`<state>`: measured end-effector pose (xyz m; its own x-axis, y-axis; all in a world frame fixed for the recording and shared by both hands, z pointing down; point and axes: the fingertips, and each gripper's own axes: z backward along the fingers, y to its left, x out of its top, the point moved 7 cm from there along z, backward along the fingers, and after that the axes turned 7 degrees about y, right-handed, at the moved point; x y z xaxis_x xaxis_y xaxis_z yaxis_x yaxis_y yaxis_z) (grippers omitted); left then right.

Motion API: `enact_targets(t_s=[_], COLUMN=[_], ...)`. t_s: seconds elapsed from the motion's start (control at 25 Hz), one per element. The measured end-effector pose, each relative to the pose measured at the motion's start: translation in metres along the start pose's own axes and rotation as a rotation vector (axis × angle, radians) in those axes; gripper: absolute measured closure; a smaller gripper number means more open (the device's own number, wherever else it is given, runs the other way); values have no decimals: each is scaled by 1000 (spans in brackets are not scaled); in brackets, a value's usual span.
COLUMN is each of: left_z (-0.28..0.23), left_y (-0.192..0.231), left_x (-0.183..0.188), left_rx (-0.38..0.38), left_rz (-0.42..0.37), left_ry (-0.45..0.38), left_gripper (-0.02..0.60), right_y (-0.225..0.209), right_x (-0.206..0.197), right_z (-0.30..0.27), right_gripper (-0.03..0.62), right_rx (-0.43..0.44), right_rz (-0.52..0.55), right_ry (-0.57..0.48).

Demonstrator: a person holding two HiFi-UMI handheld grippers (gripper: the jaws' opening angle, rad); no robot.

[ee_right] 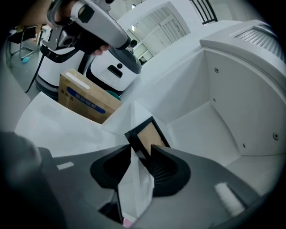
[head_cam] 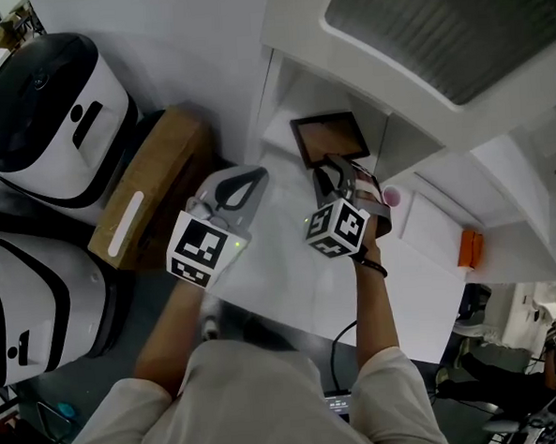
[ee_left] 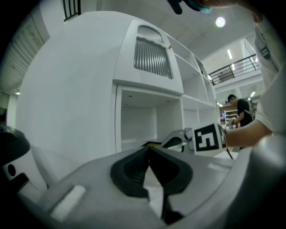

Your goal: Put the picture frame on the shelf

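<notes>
The picture frame [head_cam: 329, 138], dark-edged with a brown panel, lies tilted at the mouth of the white shelf's [head_cam: 343, 62] lowest compartment. My right gripper [head_cam: 333, 169] is shut on its near edge. In the right gripper view the frame [ee_right: 151, 134] sticks up out from between the jaws [ee_right: 143, 154], with the shelf compartment [ee_right: 214, 112] behind it. My left gripper [head_cam: 258, 175] hovers just left of the frame, above the white surface, jaws shut and empty. In the left gripper view its tips [ee_left: 149, 150] meet, and the right gripper's marker cube [ee_left: 209, 137] shows beyond them.
A cardboard box [head_cam: 149, 191] stands left of the shelf, also in the right gripper view as a box [ee_right: 87, 100]. Two white-and-black machines [head_cam: 46, 118] sit further left. A pink cup [head_cam: 391, 197] and an orange object [head_cam: 470, 249] lie on the right. A person [ee_left: 241, 112] stands far off.
</notes>
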<state>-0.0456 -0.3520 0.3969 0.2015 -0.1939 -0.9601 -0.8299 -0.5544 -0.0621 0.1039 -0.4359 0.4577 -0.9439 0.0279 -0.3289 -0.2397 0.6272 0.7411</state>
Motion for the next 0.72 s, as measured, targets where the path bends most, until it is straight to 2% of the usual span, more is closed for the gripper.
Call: enact_targets(t_s=[0.4, 0.72], left_z=[-25, -45], left_y=[0, -4], left_x=[-12, -19], left_rx=[-19, -34], left_rz=[47, 49], left_ry=[8, 28], left_gripper=[579, 580], right_y=[-5, -5], right_x=[-2, -2], right_z=[-6, -12], right_gripper=[450, 378], right_rx=[20, 81], right_rz=[-1, -12], right_ry=[-9, -30])
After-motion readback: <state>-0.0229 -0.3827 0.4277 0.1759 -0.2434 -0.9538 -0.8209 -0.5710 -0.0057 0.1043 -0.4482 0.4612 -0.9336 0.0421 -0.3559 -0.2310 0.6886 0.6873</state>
